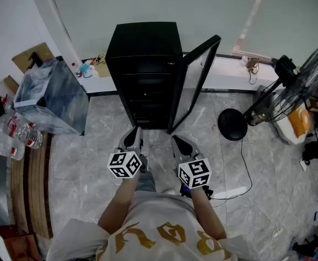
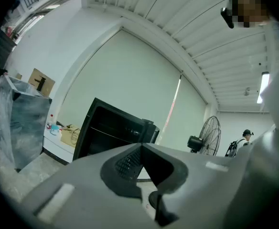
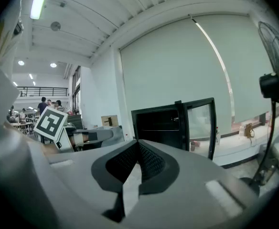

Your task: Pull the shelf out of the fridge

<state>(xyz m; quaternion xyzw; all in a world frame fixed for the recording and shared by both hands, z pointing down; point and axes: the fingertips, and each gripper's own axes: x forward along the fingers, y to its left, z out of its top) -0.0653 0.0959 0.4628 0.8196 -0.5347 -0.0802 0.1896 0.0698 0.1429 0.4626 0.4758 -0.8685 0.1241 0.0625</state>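
The fridge (image 1: 142, 64), upper centre, has its door (image 1: 194, 80) open, but the shelf (image 1: 146, 98) sits inside, not yet pulled. The left gripper (image 1: 134, 137) and right gripper (image 1: 181, 144) hover below, clenched and empty.

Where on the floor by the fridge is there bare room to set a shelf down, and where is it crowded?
Bare floor lies between the grey bin and the left gripper, front-left of the fridge. Right of the open door it is crowded: the fan base and a cable. At the far left, bottles crowd it.
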